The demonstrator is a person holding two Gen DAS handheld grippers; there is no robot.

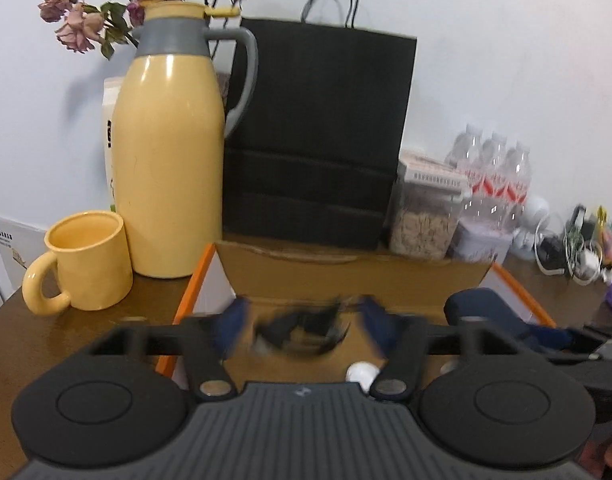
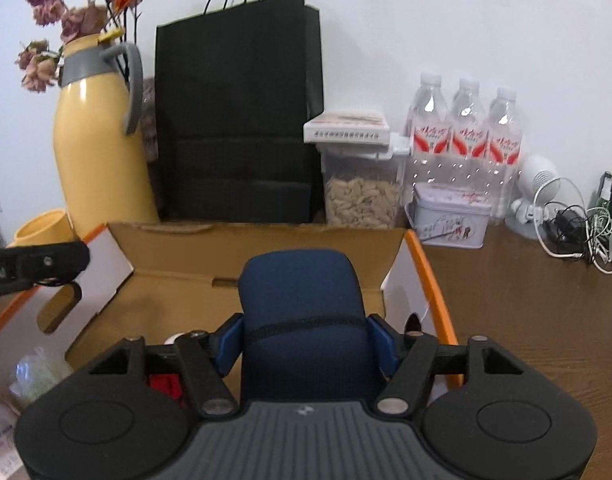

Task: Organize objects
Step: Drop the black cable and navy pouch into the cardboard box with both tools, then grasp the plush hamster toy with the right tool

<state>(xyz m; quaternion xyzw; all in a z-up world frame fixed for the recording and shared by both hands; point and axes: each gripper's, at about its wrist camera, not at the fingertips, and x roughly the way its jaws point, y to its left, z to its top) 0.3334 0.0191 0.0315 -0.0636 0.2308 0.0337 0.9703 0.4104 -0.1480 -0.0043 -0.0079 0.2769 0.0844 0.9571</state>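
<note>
The right gripper [image 2: 306,344] has its jaws clamped on a dark blue case [image 2: 302,300], held over the open cardboard box [image 2: 178,256] on the brown worktop [image 2: 526,300]. The left gripper [image 1: 304,328] has its jaws wide apart above the same box; a blurred black object [image 1: 306,330] lies between them, untouched by the pads. A yellow flask [image 1: 168,152], yellow mug [image 1: 86,260] and black paper bag [image 1: 318,132] stand behind the box.

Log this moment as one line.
left claw: open over cardboard box, blurred dark item between pads | right claw: holding blue case above box
</note>
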